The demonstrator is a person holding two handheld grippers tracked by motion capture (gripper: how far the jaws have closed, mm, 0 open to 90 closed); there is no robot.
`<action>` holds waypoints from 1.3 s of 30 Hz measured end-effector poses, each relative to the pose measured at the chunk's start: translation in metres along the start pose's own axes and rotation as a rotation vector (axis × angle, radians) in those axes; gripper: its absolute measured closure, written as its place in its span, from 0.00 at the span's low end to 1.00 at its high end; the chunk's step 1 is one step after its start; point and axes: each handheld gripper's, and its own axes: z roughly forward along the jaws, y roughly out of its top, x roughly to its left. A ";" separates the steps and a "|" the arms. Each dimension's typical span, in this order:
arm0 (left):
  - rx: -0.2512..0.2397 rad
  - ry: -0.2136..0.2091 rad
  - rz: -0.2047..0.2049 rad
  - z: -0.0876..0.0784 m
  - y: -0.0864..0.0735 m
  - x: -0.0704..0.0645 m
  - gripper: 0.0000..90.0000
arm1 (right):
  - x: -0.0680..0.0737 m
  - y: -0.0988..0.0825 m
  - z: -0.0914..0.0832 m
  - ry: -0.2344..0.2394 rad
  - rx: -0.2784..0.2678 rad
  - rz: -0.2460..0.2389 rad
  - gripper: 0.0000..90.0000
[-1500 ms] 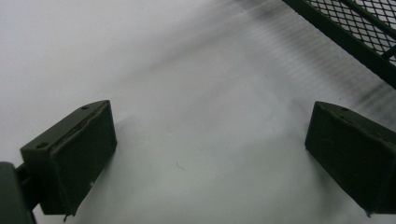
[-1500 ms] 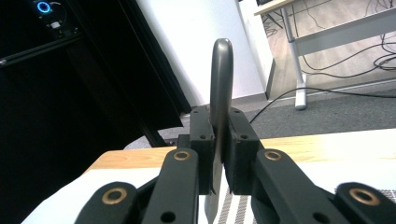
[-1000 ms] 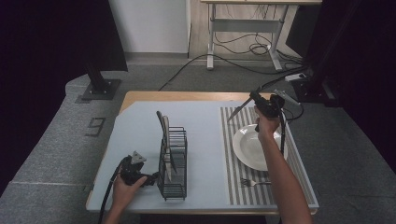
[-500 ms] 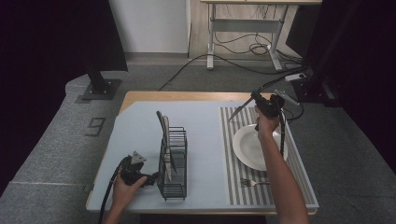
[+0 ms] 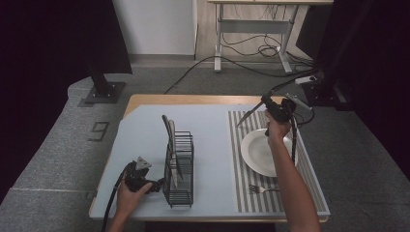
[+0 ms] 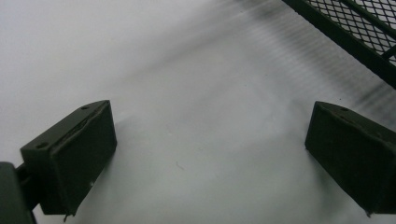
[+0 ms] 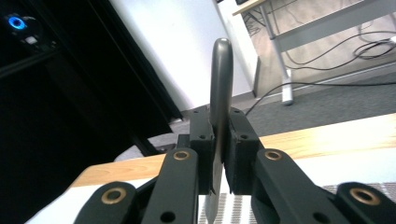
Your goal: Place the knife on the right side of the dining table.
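Note:
My right gripper is raised over the far edge of the striped placemat, shut on a grey table knife that slants down to the left. In the right gripper view the knife stands upright, clamped between the jaws of the gripper. A white plate lies on the placemat, with a fork nearer the front edge. A black wire rack holds a few pieces of cutlery. My left gripper rests open on the table beside the rack, nothing between its pads.
The table top is pale blue with a wooden rim at the back. Behind it are a monitor stand base, a desk frame and cables on the grey floor. Dark screens stand to either side.

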 end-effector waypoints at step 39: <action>0.000 0.001 0.001 0.000 0.000 0.000 0.01 | -0.055 -0.011 -0.009 -0.173 0.073 0.078 0.82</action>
